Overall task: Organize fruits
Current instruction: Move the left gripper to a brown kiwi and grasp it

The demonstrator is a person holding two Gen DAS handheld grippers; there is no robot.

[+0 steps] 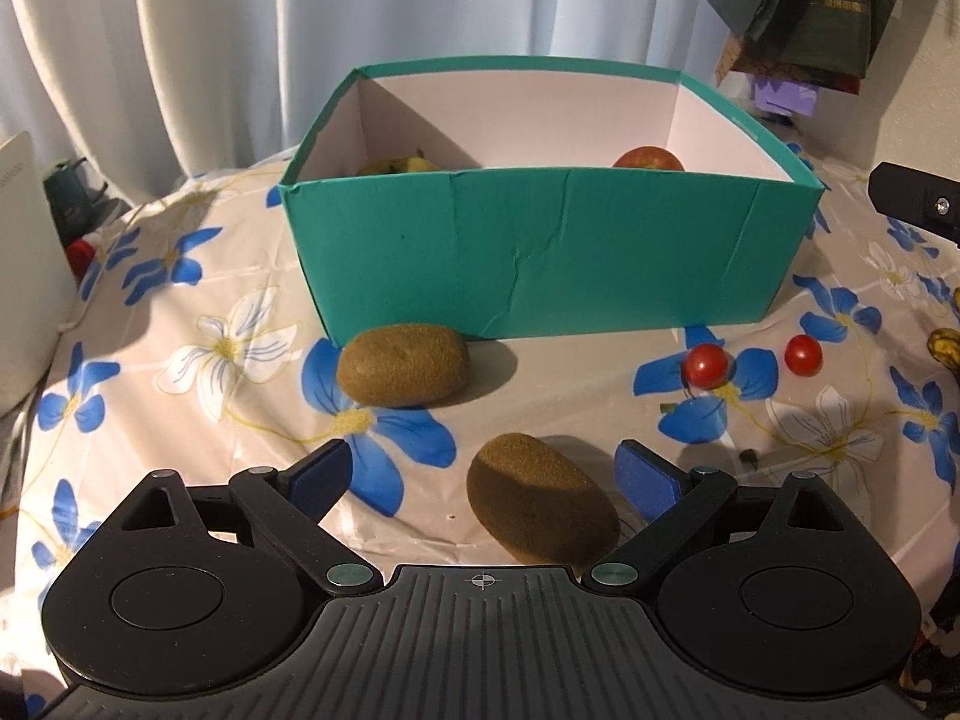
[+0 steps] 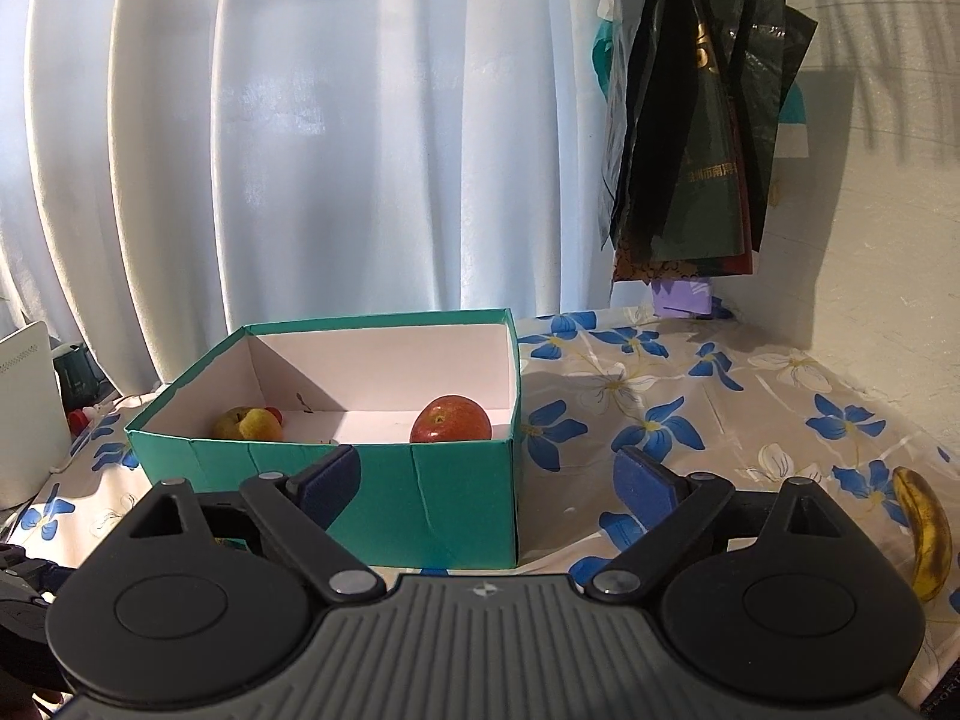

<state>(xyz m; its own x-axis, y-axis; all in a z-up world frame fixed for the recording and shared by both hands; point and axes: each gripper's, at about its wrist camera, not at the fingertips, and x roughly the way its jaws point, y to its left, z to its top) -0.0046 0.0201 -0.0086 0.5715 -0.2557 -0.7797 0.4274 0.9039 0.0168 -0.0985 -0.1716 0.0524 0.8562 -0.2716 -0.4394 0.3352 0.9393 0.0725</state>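
A teal cardboard box point(image 1: 540, 252) stands on the flowered tablecloth, and inside it lie a red apple point(image 2: 451, 420) and a yellowish fruit point(image 2: 249, 423). Two brown kiwis rest in front of the box: one point(image 1: 403, 365) against its wall, the other point(image 1: 540, 498) between the fingers of my left gripper point(image 1: 483, 477). That gripper is open and its pads stand clear of the kiwi. Two cherry tomatoes point(image 1: 707, 365) point(image 1: 803, 354) sit to the right. My right gripper point(image 2: 486, 480) hovers open and empty before the box's near wall point(image 2: 384, 504).
A spotted banana point(image 2: 927, 531) lies at the right on the tablecloth point(image 2: 720, 420). Dark bags point(image 2: 690, 120) hang at the back right in front of a white curtain. A white appliance point(image 1: 24, 276) and small items crowd the left edge. Part of the right gripper point(image 1: 918, 204) shows at the right.
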